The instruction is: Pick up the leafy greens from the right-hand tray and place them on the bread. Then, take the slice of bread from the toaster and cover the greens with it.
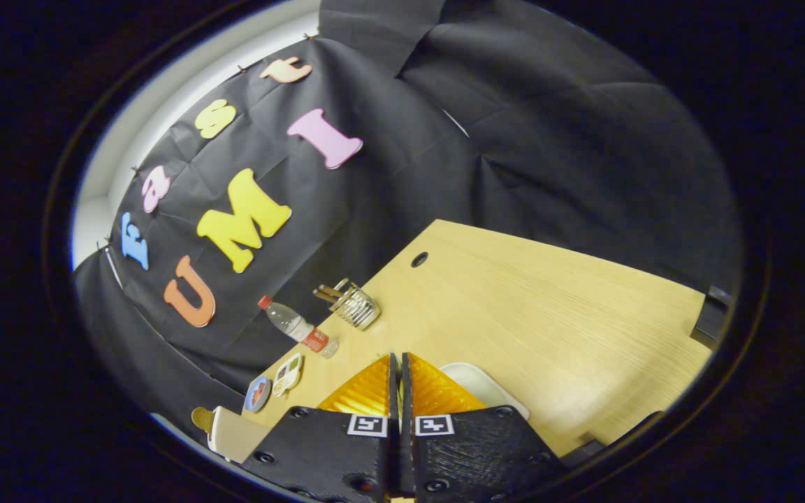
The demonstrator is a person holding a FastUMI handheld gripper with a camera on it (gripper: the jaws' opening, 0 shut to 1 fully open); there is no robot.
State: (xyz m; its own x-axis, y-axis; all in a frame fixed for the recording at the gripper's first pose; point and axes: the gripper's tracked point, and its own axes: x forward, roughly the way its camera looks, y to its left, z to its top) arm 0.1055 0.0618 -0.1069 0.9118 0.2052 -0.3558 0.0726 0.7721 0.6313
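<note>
Just fingers (398, 363) pressed together — above the tray (481, 383).

No legible text, brand or number was present on any object. The water bottle (298, 327) carried a red label too small to read. Each finger base of the gripper (400, 370) bore a square black-and-white fiducial marker; the fingers stood pressed together, nothing between them.

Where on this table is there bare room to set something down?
Bare wood runs beyond the shut fingers, from the white tray out to the cable hole and the far edge. It is crowded along the wall side: wire holder, bottle, small plates.
</note>
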